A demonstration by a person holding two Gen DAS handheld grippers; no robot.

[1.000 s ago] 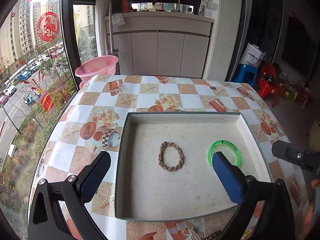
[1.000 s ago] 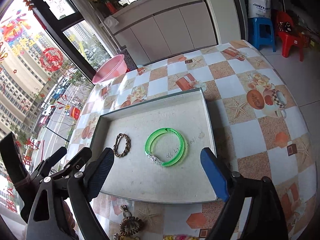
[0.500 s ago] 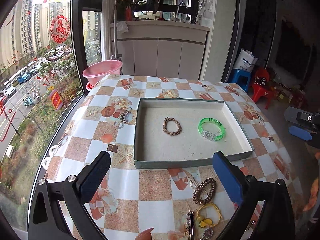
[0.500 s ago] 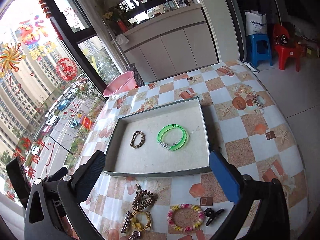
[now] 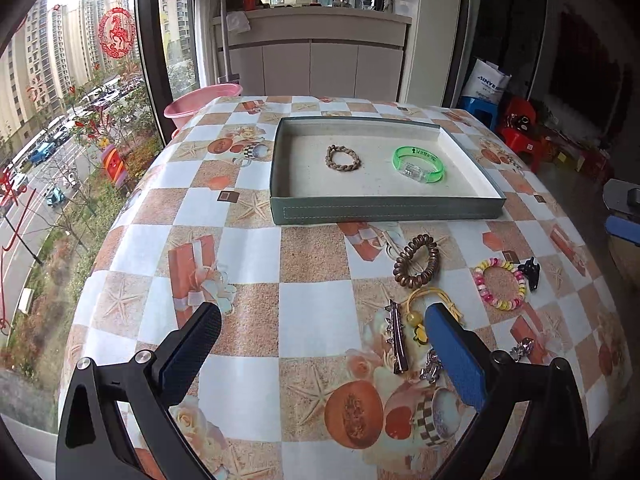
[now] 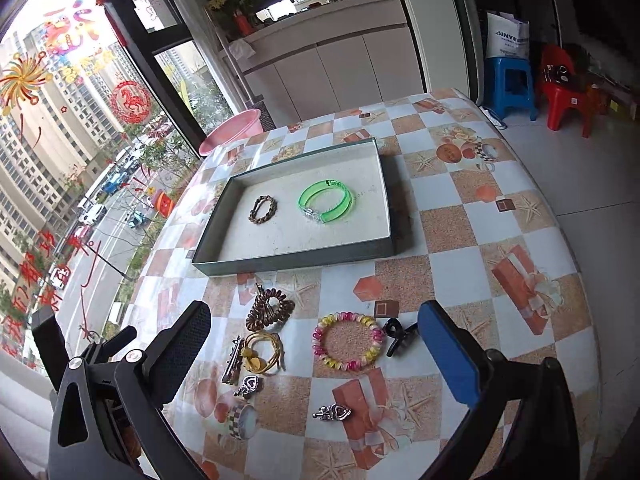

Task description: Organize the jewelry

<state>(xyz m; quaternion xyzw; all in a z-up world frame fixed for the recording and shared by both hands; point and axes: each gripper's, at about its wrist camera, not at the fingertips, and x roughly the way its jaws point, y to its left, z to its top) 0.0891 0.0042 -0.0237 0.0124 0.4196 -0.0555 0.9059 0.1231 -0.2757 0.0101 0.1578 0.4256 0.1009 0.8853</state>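
Left wrist view: the left hand-held gripper hangs wide open and empty, near side of the shallow grey-green cardboard tray, where a springy brown spiral hair tie waits, light and squashable. Right wrist view: the right hand-held gripper gapes empty over the pink-and-yellow beaded bracelet, just this side of the tray; it looks light and slippery, so I'd pinch across one side of the loop.

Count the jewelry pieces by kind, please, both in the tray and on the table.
Bracelets: 3 (braided brown, green, pink-yellow beaded)
Hair ties: 2 (brown coil, yellow)
Hair clips: 2 (metal clip, black claw)
Silver heart charms: 2 ()
Total: 9
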